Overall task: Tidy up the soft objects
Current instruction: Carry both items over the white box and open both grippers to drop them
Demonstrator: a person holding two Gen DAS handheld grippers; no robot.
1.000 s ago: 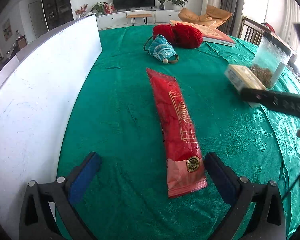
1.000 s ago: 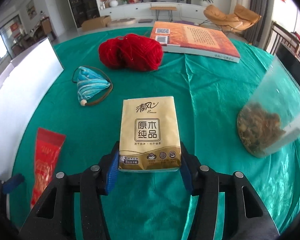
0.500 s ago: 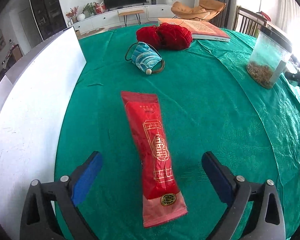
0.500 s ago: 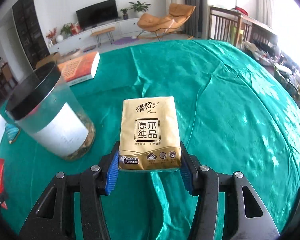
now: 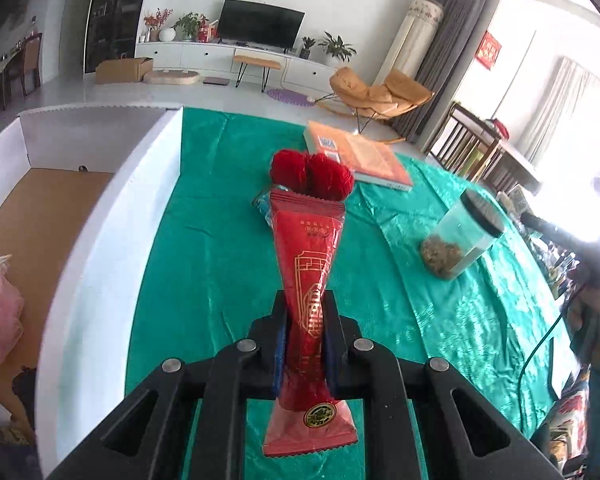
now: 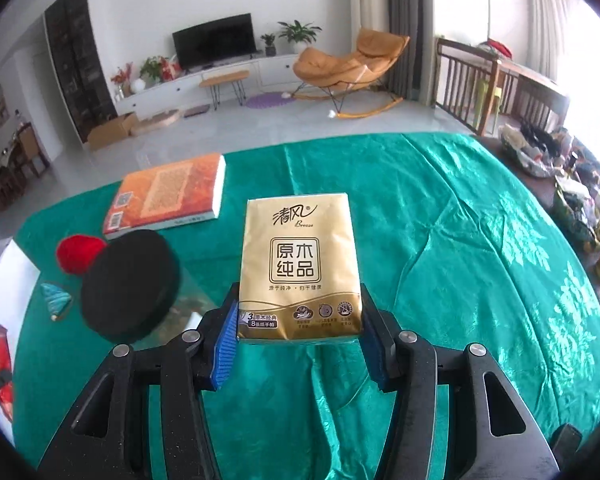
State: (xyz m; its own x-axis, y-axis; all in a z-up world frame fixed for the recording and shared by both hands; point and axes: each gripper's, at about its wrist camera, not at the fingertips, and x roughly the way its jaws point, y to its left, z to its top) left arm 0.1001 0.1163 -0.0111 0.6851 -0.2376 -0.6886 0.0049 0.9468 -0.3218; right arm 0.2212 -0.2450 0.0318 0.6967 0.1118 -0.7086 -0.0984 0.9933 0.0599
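The left gripper (image 5: 305, 344), its jaws just closed, pinches the light, floppy red packet (image 5: 306, 280) near its lower end, while the right gripper (image 6: 298, 344) clamps the soft tissue pack (image 6: 298, 264) at its base.

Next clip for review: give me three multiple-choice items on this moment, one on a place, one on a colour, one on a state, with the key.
1. Where does the orange book lie?
A. on the green tablecloth
B. inside the white box
C. on top of the jar

2. What colour is the jar's lid?
A. white
B. black
C. red

3. How is the left hand-held gripper?
A. open above the cloth
B. shut on nothing
C. shut on the red packet

Key:
1 A: the book rests flat on the tablecloth, beyond the red yarn.
2 B: the right wrist view shows the dark round lid from above.
3 C: its jaws have just closed, and the pads squeeze the red packet, which is lifted off the cloth. The right hand-held gripper holds the gold tissue pack.
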